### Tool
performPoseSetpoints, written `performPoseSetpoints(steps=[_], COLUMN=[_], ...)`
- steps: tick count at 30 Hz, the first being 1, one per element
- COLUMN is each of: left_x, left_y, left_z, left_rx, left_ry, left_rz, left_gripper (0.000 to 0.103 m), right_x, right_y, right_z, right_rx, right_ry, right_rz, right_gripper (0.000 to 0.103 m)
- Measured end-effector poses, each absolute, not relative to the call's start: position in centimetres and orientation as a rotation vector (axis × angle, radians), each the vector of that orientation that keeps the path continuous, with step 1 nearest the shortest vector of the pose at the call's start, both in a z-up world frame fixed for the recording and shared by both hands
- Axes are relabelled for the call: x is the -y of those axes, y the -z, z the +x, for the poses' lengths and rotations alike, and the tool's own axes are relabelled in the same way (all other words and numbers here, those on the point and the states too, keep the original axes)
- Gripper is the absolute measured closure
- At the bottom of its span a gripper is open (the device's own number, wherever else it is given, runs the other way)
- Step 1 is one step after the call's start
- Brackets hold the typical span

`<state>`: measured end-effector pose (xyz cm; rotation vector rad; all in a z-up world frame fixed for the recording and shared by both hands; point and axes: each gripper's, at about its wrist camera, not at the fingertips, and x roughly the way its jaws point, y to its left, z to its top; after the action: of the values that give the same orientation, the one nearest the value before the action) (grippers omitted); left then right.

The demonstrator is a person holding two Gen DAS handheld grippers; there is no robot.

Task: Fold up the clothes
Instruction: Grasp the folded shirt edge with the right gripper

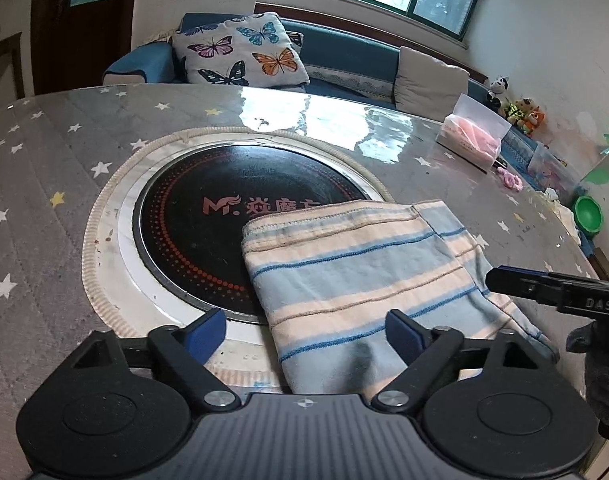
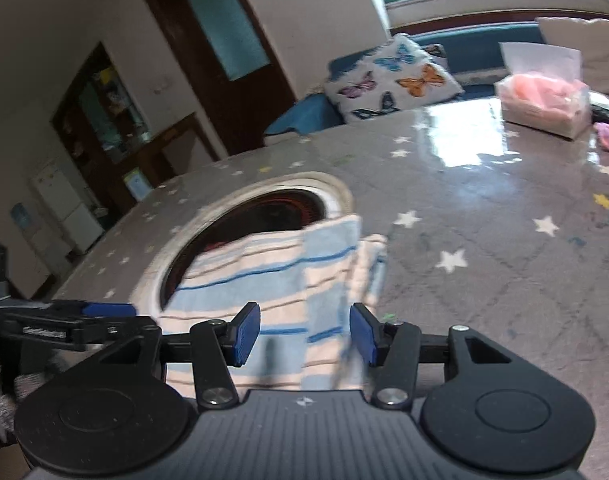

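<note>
Striped blue-and-cream cloth [image 1: 356, 276] lies folded on a star-patterned table [image 1: 44, 208], its far edge overlapping a round black hotplate [image 1: 208, 216]. Left gripper [image 1: 304, 332] and right gripper [image 2: 304, 332] hover over its near edge, both with fingers spread and grasping nothing.

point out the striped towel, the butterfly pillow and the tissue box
striped towel [image 1: 360, 264], left wrist view, middle of the folded top layer
butterfly pillow [image 1: 240, 50], left wrist view, centre of its printed face
tissue box [image 2: 544, 100], right wrist view, pink front
</note>
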<state>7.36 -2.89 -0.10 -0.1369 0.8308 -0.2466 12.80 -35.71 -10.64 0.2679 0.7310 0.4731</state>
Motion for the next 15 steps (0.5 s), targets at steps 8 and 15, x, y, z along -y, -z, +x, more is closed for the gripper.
performPoseSetpoints(steps=[8,15], left_x=[3.2,3.0], left_y=[0.7,1.4], left_z=[7.7,8.1], left_rx=[-0.864,-0.904], left_ry=[0.267,0.262], left_rz=[-0.165,-0.203], left_gripper=[0.03,0.039], right_x=[35.5,35.3], right_y=[12.2,12.4], right_z=[13.4,13.5], right_rx=[-0.77,-0.786], right_ry=[-0.421,-0.422], right_rz=[0.267,0.279], right_gripper=[0.054,0.073])
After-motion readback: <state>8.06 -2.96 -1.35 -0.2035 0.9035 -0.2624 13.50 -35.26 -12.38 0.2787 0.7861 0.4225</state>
